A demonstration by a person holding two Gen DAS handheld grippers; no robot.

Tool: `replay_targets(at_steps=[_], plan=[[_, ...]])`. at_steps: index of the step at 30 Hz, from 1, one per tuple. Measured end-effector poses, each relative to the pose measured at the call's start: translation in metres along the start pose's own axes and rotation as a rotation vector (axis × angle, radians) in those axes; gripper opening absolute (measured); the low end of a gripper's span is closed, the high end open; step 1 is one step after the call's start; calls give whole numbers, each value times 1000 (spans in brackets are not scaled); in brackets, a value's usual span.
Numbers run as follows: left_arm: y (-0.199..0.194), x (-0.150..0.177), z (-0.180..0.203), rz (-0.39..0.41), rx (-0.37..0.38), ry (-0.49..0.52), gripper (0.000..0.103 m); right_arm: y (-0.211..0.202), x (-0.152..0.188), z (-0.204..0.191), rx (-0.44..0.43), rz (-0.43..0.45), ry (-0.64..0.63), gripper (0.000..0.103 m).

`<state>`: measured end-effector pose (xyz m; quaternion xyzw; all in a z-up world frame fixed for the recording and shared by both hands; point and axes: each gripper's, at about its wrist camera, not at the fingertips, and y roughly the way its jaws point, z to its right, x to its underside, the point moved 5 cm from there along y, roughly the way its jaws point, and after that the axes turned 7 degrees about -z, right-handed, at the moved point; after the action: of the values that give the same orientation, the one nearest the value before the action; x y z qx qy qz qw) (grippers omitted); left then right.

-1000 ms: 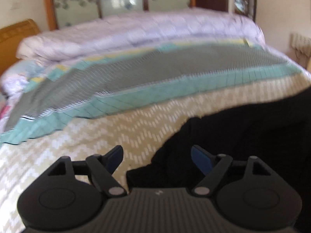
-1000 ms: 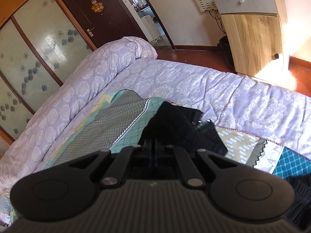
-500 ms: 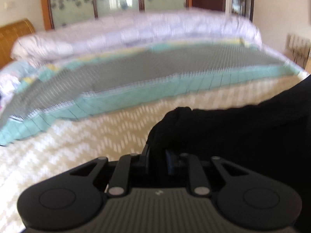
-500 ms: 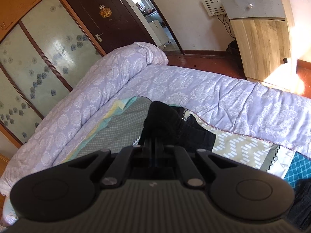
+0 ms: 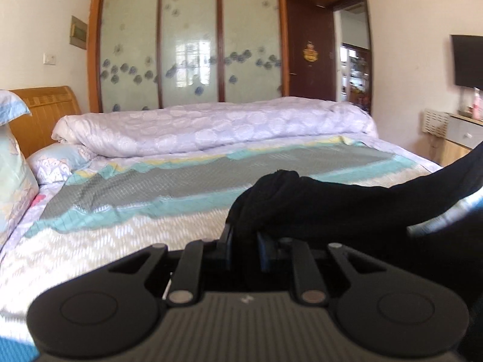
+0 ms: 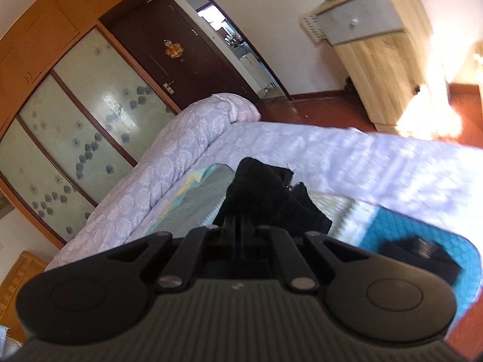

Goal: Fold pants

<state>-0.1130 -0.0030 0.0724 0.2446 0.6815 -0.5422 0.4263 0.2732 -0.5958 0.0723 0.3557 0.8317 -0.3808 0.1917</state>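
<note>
Two grips hold the black pants (image 5: 332,202): I have my left gripper (image 5: 246,241) clamped on a bunched fold, the cloth stretching off to the right above the patterned bedspread (image 5: 126,211). My right gripper (image 6: 240,229) is pinched fully closed on another bunch of pants (image 6: 265,199), raised over the bed near the lilac quilt (image 6: 169,163). Beyond stand the wardrobe (image 5: 190,48) and a wooden cabinet (image 6: 380,69).

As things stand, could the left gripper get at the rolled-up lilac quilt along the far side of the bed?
Probably not yet: the left gripper is shut on the black pants, so its jaws are full, though only open bedspread lies before the quilt.
</note>
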Motion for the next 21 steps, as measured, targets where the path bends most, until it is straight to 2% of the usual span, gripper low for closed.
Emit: replay_targets(at_steps=[2,4,5,6,8,9,10,12,15,16,19,21], plan=[[-14,27,9,-44,15,4,16,-15,23,34,19,-24,10,6],[-19,57,16,-124,45,-18,20,-18,50,74,72,-65,35,8],[-19,73,19,-180,49,-25,29,-16,65,96,118,-105,58,11],[-17,89,20,-240,38,-36,42,-12,78,117,177,-150,99,12],[-19,111,20,-317,9,-66,51,-9,96,151,237,-194,216,24],[-23,115,19,-330,31,-97,51,-13,100,162,238,-175,277,30],[-29,116,15,-333,56,-144,51,-18,101,170,230,-144,324,36],[-41,111,0,-313,89,-254,56,-28,96,177,223,-74,377,40],[-58,97,-28,-241,97,-432,67,-39,83,179,258,7,393,40],[-64,93,-40,-215,95,-507,67,-41,80,172,254,32,383,39],[-67,73,-63,-137,161,-702,67,-36,76,134,142,19,234,39],[-58,59,-61,-116,211,-731,67,-26,91,82,3,-75,75,41]])
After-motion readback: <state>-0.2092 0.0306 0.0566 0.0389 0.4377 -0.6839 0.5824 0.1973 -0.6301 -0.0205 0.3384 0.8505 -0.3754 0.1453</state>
